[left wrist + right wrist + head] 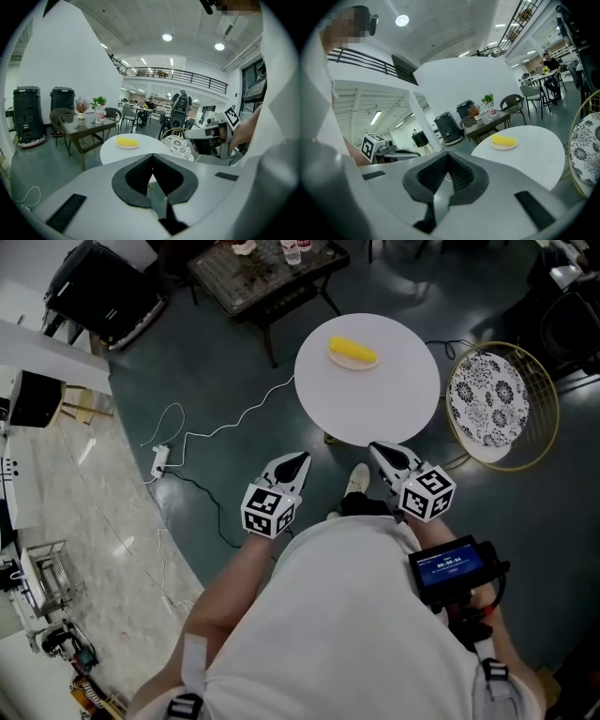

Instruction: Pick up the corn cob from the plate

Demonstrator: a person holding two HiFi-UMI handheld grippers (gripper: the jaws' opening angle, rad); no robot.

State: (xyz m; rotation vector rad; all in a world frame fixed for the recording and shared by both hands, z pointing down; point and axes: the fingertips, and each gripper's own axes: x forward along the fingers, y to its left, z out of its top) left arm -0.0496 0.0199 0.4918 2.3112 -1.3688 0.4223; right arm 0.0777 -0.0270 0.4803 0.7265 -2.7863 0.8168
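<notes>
From the head view, the left gripper point(298, 459) and right gripper point(377, 448) were both closed and empty near the round white bench point(375, 404), well apart from the corn cob point(352, 352) lying on its plate point(367, 363) at the far side. The left gripper view showed its jaws pressed together on nothing, the corn cob point(127, 140) far beyond them. In the right gripper view the jaws likewise met empty, the corn cob point(503, 139) resting on the plate point(504, 146) ahead.

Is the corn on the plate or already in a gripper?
On the plate. The corn lies there on the table; left gripper and right gripper, jaws together, hold nothing.
</notes>
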